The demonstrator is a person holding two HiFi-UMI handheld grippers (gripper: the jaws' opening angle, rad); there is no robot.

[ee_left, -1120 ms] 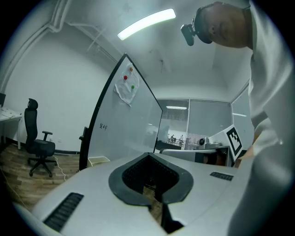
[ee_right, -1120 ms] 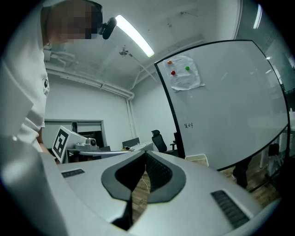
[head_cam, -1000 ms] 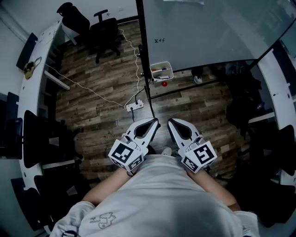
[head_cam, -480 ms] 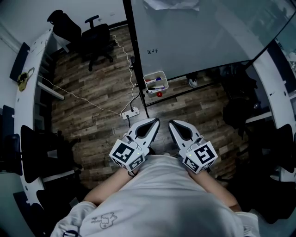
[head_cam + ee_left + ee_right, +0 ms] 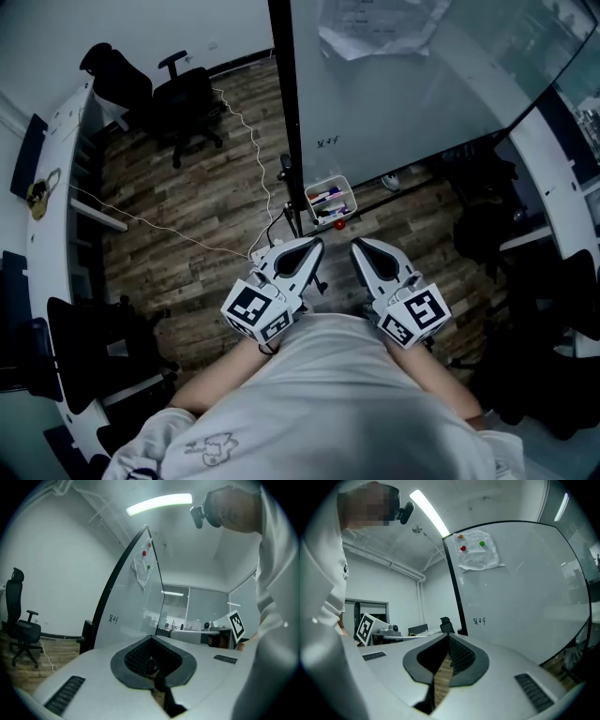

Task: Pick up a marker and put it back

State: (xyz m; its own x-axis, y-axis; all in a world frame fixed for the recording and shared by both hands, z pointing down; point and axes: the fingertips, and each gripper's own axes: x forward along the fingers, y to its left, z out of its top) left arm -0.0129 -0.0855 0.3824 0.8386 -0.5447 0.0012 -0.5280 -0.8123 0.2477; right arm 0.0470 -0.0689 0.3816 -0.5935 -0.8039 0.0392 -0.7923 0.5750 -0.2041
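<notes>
Several markers (image 5: 327, 198) lie in a small white tray (image 5: 351, 199) at the foot of the whiteboard (image 5: 403, 94), with a red round thing (image 5: 338, 224) just below it. My left gripper (image 5: 316, 245) and right gripper (image 5: 356, 245) are held side by side in front of my body and point level towards the board. Both are shut with nothing between them and stand short of the tray. In the left gripper view the left gripper (image 5: 151, 638) faces the whiteboard (image 5: 136, 606). The right gripper (image 5: 448, 636) faces the whiteboard (image 5: 520, 597) and its small scribble (image 5: 479, 620).
A black board post (image 5: 286, 112) stands left of the tray. Two office chairs (image 5: 183, 98) stand at the far left. A white cable (image 5: 187, 234) runs over the wooden floor to a power strip (image 5: 262, 251). Curved white desks (image 5: 56, 187) flank both sides. Paper (image 5: 375, 28) hangs on the board.
I have moved towards the whiteboard: the tray and post now lie closer to both grippers' tips. Both grippers stayed shut and side by side.
</notes>
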